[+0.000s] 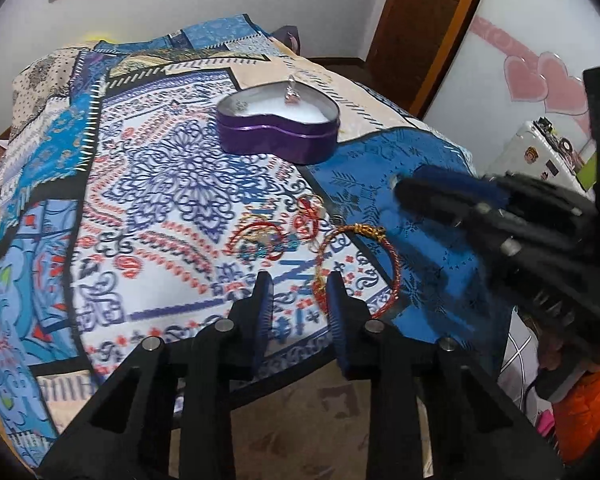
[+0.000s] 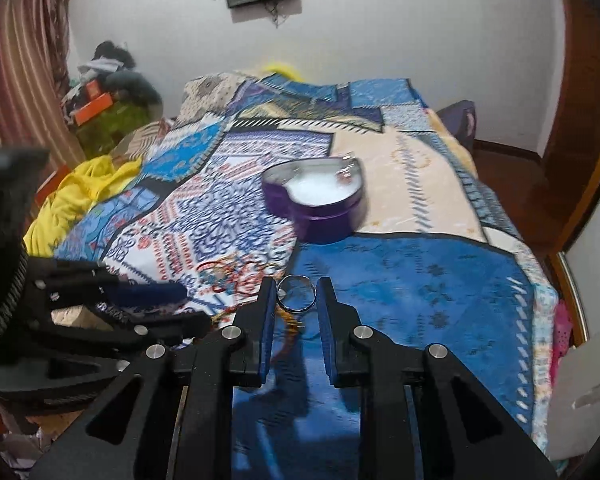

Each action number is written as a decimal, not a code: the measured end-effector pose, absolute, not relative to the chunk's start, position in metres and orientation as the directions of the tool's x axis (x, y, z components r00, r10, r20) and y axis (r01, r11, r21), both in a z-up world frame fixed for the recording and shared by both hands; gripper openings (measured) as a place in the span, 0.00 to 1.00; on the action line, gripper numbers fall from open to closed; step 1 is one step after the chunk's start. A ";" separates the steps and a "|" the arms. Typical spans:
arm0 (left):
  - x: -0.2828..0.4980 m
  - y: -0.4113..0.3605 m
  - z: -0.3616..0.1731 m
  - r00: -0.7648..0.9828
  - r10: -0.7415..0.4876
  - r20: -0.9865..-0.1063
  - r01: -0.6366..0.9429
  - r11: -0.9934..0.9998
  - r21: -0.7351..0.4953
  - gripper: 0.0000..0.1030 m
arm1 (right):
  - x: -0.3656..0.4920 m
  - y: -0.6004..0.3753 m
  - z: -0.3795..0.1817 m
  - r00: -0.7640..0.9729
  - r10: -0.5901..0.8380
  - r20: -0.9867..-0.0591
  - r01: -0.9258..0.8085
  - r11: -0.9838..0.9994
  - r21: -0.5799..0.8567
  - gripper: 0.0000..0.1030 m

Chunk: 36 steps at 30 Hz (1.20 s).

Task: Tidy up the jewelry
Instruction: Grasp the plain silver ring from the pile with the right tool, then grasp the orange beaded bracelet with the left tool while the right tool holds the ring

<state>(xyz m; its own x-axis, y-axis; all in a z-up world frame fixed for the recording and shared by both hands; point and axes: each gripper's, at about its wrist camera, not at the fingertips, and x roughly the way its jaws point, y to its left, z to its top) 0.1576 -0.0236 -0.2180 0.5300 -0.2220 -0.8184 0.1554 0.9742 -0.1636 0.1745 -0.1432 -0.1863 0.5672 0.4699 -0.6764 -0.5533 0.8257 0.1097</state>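
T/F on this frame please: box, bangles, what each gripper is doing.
1. The purple heart-shaped box is open. True.
2. The right gripper has a silver ring between its fingers. True.
3. The left gripper grips the red-and-gold bangle. False: it is open, above the cloth, with the bangle beside its right finger.
4. The box sits on the floor. False: it rests on the patterned bedspread.
5. A small item already lies in the box. True.
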 end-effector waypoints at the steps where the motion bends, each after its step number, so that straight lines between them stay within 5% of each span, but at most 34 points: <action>1: 0.158 -0.026 -0.219 0.532 -0.219 -0.818 0.158 0.975 -0.158 0.25 | 0.175 -0.145 -0.186 0.574 0.463 -0.676 -0.546 0.831 0.105 0.18; 6: 0.160 -0.039 -0.222 0.531 -0.211 -0.821 0.185 0.974 -0.130 0.07 | 0.176 -0.154 -0.186 0.581 0.455 -0.675 -0.527 0.842 0.114 0.18; 9: 0.159 -0.041 -0.221 0.543 -0.200 -0.816 0.198 0.974 -0.107 0.05 | 0.175 -0.156 -0.186 0.580 0.461 -0.671 -0.524 0.843 0.126 0.18; 36: 0.169 -0.014 -0.140 0.720 -0.186 -0.668 0.171 0.981 -0.089 0.04 | 0.184 -0.156 -0.153 0.641 0.481 -0.599 -0.518 0.846 0.125 0.18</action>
<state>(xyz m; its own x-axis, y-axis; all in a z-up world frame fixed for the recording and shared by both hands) 0.1693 -0.0136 -0.1401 0.7202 -0.1856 -0.6685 0.1706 0.9813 -0.0886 0.1840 -0.1562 -0.1531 0.6406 0.4809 -0.5986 -0.5183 0.8460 0.1250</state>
